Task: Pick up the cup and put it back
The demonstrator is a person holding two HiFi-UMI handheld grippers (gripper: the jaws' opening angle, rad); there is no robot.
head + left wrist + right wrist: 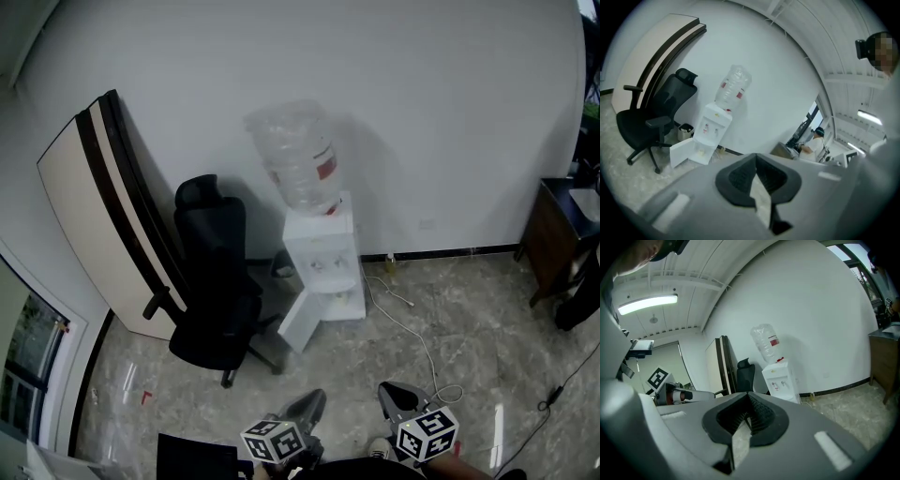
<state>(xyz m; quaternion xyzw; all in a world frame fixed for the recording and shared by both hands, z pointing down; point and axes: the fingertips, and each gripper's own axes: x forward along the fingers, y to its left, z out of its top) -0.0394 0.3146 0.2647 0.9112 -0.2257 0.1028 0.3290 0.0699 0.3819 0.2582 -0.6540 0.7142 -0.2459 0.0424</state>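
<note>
Nearest, the left claw (756,161) and the right claw (747,401) each have their jaws pressed together with nothing between them. Farther off, against the wall, stands the water dispenser (323,253) with its lower door (300,321) swung open. A small pale shape inside may be the cup (700,151). A black office chair (216,281) sits to the left.
</note>
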